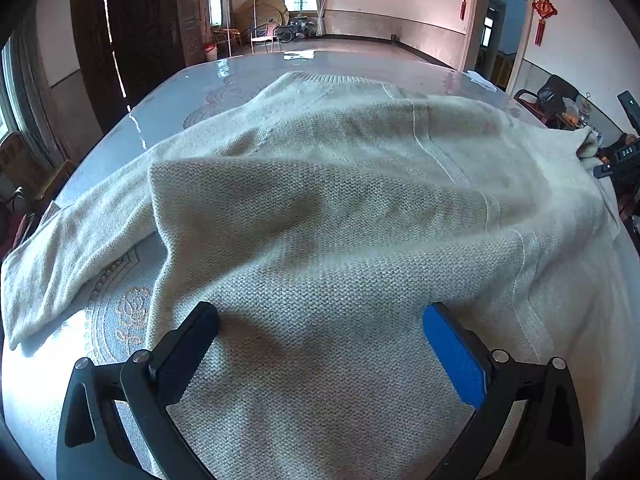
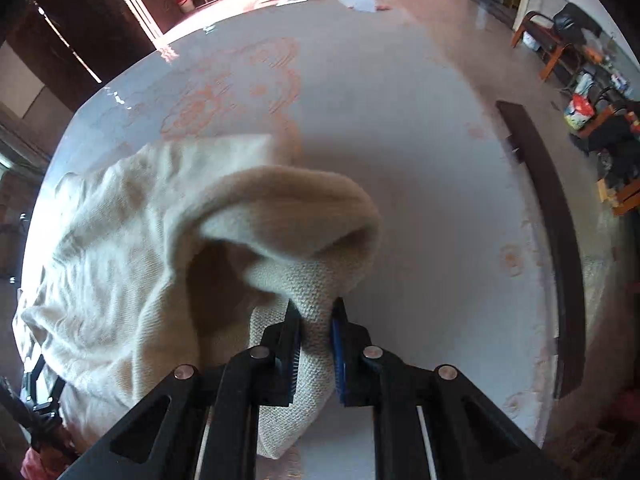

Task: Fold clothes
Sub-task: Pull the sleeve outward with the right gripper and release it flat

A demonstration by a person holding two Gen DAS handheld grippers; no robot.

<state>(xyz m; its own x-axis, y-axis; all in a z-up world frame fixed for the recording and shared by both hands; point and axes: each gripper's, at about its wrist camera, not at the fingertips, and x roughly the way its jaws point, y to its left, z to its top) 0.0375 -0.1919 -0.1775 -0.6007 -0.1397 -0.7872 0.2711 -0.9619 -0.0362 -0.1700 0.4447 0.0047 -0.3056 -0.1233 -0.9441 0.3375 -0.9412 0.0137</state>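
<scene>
A cream knitted sweater lies spread on a table with a pale patterned cloth; one sleeve trails to the left. My left gripper is open, its fingers wide apart over the near part of the sweater, with nothing between them. My right gripper is shut on a fold of the sweater and holds it lifted above the table, so the fabric arches up and drapes away to the left. The right gripper also shows at the right edge of the left wrist view.
A dark wooden strip runs along the table's right edge. A white cloth lies at the far side of the table. Chairs and clutter stand to the right, a dark cabinet at the back left.
</scene>
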